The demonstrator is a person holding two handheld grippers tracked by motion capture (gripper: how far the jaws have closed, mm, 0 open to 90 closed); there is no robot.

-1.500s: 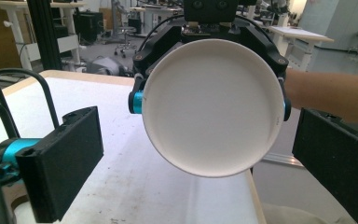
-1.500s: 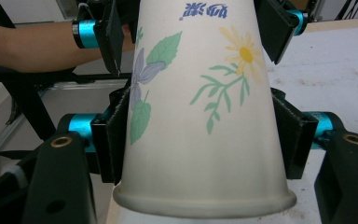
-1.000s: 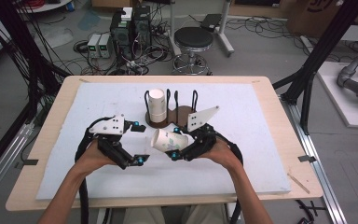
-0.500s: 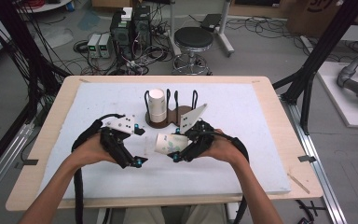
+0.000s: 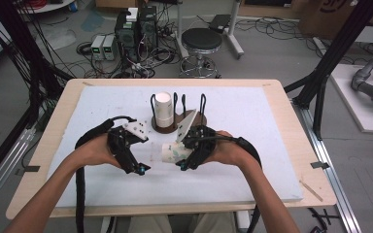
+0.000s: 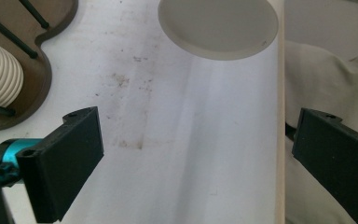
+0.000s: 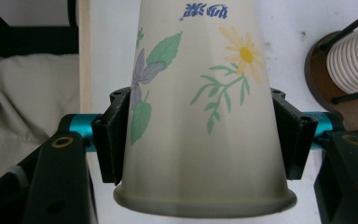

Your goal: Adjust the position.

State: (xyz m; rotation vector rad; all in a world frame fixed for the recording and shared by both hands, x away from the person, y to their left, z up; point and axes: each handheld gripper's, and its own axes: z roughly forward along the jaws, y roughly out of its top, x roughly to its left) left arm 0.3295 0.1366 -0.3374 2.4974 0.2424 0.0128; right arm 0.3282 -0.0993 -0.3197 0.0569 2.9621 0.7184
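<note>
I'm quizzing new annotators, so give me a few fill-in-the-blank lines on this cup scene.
1. The right gripper is shut on a paper ____.
2. The cup is printed with leaves and a yellow ____.
3. The left gripper has its jaws ____.
4. The stack of cups stands in a brown ____.

Missing: cup; flower; open; rack

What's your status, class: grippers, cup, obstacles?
Right gripper shut on paper cup, held sideways above the mat. Left gripper open, holding nothing. Cup rack behind, apart; nothing in the way.
</note>
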